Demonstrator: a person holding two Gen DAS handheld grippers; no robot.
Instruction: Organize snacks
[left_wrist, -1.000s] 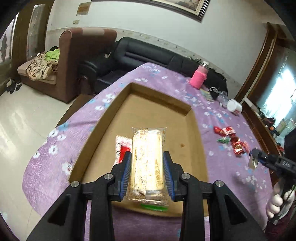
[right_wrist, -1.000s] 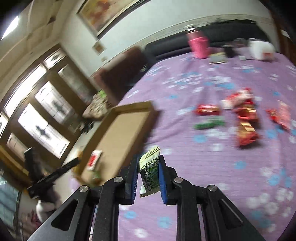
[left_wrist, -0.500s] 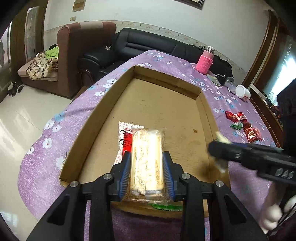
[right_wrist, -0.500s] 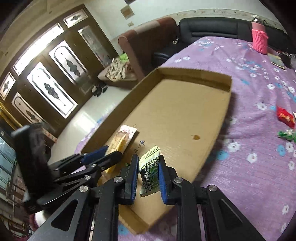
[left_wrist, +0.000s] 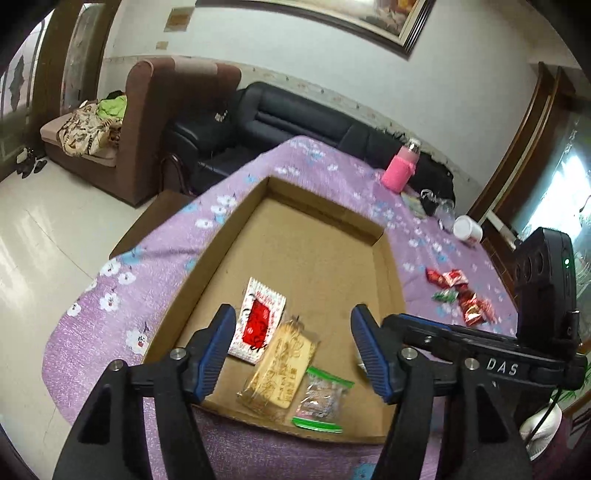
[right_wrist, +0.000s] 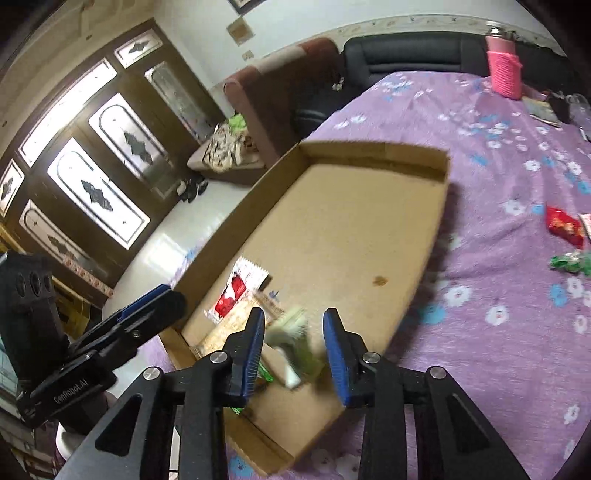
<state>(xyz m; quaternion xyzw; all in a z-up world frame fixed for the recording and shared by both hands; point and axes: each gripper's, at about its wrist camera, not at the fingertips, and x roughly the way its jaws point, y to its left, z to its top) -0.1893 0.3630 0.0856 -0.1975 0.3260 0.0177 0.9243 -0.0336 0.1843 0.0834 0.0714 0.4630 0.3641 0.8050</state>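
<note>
Jaws opening on both: left gripper (left_wrist: 293, 350) clear of biscuit pack (left_wrist: 279, 369), right gripper (right_wrist: 294, 349) dropping green pack (right_wrist: 295, 343), blurred. Both released over cardboard tray (left_wrist: 207, 266), prob. to group snacks w/ red-white packet (left_wrist: 257, 325).

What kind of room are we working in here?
Most likely a home living room: a black leather sofa, a brown armchair and a framed picture surround the table with its purple floral cloth.

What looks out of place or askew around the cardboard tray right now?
Mostly the loose snacks scattered on the purple cloth right of the cardboard tray, not yet sorted. Inside, the yellow cracker pack lies askew, overlapping the red-and-white packet. A green-edged packet is a blur between the right gripper's opening jaws.
</note>
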